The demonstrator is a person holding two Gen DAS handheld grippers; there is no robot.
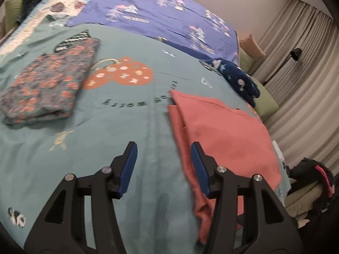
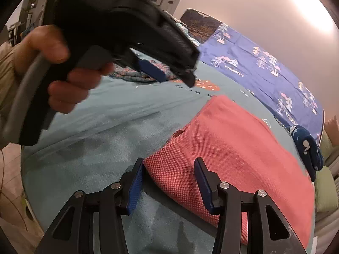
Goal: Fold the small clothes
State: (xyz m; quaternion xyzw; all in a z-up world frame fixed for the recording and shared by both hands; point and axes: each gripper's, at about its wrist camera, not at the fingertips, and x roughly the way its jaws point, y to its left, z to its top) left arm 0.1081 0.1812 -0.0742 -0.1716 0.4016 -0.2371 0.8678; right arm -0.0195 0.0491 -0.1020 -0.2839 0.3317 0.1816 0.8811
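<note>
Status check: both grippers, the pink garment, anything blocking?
Left gripper open, empty. Right gripper open at the pink garment corner. Garment flat on the teal blanket. Nothing blocking.

teal blanket, purple sheet, curtains

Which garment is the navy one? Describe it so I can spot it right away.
Start at the teal blanket covering the bed. Go past the pink cloth to the blanket's far right edge: the navy garment is bunched there. Its white star and cloud prints distinguish it from the orange-flowered folded piece.
</note>
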